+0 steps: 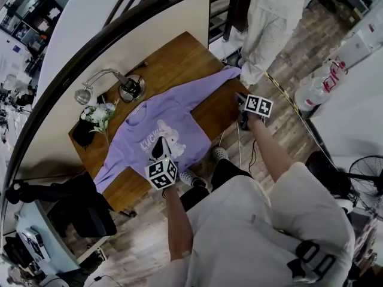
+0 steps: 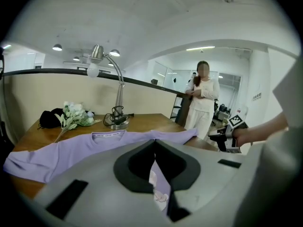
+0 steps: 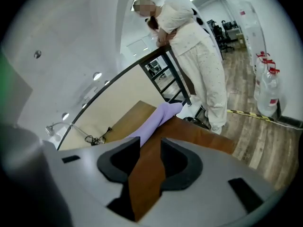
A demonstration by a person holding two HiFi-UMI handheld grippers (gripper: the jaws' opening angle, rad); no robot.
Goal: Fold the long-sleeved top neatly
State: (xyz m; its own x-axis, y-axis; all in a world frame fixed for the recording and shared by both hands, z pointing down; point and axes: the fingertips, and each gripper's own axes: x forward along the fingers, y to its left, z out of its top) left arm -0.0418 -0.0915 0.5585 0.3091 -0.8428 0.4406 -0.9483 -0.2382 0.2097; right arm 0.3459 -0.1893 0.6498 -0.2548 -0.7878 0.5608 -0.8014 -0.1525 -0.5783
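Note:
A lilac long-sleeved top (image 1: 161, 124) with a white print lies spread flat on the wooden table (image 1: 179, 52), its sleeves stretched out to both sides. My left gripper (image 1: 160, 144) hovers over the top's near hem. In the left gripper view its jaws (image 2: 154, 142) stand shut, with only a sliver of printed lilac cloth (image 2: 71, 148) showing below them. My right gripper (image 1: 240, 100) is at the table's right corner, beside the right sleeve's cuff (image 3: 158, 117). It is open (image 3: 150, 143), with bare wood (image 3: 189, 136) between its jaws and nothing held.
A desk lamp (image 1: 128, 87) with a coiled cable, a bunch of pale flowers (image 1: 99, 115) and a black object (image 1: 81, 133) sit along the table's far side. A person in white (image 1: 269, 23) stands past the right corner. Water bottles (image 1: 317, 85) stand on the floor, a black chair (image 1: 84, 208) at left.

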